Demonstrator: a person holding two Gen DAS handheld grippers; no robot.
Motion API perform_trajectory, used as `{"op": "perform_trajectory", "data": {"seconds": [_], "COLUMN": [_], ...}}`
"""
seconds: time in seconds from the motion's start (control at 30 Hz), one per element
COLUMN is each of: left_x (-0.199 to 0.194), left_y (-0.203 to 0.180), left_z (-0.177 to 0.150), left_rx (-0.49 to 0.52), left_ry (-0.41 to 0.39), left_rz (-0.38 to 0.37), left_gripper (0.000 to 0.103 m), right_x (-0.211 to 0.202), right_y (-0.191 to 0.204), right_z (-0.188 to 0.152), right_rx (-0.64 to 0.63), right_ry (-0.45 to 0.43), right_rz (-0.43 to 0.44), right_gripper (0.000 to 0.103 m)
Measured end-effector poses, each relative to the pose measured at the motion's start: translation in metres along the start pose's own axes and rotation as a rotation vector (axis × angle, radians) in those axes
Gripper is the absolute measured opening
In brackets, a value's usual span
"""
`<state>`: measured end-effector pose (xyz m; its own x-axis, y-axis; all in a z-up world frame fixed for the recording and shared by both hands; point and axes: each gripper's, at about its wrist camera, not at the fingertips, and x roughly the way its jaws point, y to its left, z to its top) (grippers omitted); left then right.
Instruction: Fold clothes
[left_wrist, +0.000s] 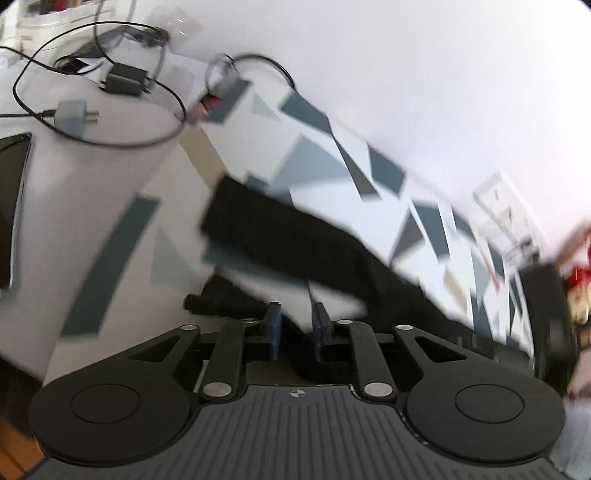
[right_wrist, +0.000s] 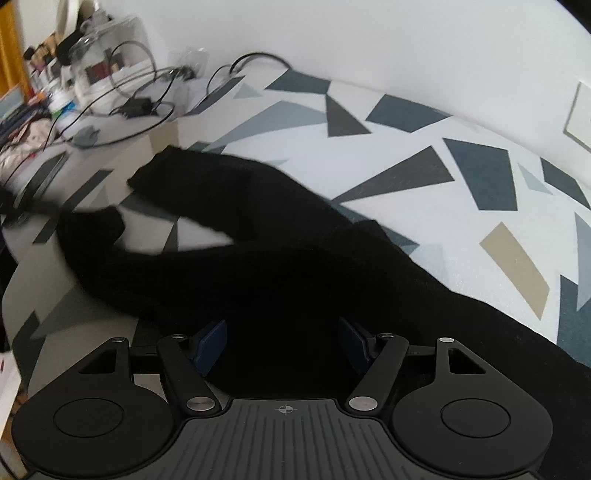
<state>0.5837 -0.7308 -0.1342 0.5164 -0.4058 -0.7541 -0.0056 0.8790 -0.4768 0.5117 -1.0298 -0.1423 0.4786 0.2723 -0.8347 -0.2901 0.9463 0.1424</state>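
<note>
Black trousers (right_wrist: 280, 266) lie on a bed sheet (right_wrist: 406, 133) with a grey and blue triangle print, both legs stretching away to the far left. My right gripper (right_wrist: 282, 341) is open, its blue pads (right_wrist: 212, 345) spread over the black fabric at the near end. My left gripper (left_wrist: 297, 325) has its pads (left_wrist: 274, 326) close together with black cloth between them, lifting part of the trousers (left_wrist: 295, 240). The left view is motion-blurred.
A white bedside surface (left_wrist: 92, 155) at the far left holds black cables (left_wrist: 110, 140), a charger (left_wrist: 123, 79) and a grey plug (left_wrist: 72, 114). Cluttered jars and boxes (right_wrist: 74, 74) stand beyond it. A white wall (right_wrist: 369, 37) runs behind the bed.
</note>
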Motion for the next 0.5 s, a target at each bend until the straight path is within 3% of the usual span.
{"op": "perform_trajectory", "data": {"seconds": [0.07,0.17,0.3,0.37,0.4,0.5], "left_x": [0.020,0.056,0.076,0.083,0.086,0.088], "left_y": [0.009,0.019,0.018,0.019,0.019,0.017], "left_z": [0.014,0.024,0.029,0.029,0.028,0.022], "left_rx": [-0.048,-0.118,-0.124,-0.135,-0.135,-0.099], "left_ry": [-0.005,0.050,0.022,0.016,0.011,-0.019], "left_rz": [0.029,0.109,0.146,0.161,0.168,0.191], "left_gripper": [0.022,0.022,0.021,0.013,0.001,0.000], "right_x": [-0.005,-0.017,-0.019,-0.007,0.000,0.024], "right_y": [-0.003,-0.021,-0.054,-0.067,-0.071,-0.075], "right_z": [0.001,0.012,0.039,0.050,0.055,0.065], "right_rx": [0.027,0.119,0.217,0.226,0.222,0.190], "right_ry": [0.006,-0.067,-0.140,-0.128,-0.114,-0.048], "right_rz": [0.023,0.026,-0.008,-0.034,-0.048,-0.068], "right_gripper": [0.063,0.063,0.050,0.047,0.045,0.043]}}
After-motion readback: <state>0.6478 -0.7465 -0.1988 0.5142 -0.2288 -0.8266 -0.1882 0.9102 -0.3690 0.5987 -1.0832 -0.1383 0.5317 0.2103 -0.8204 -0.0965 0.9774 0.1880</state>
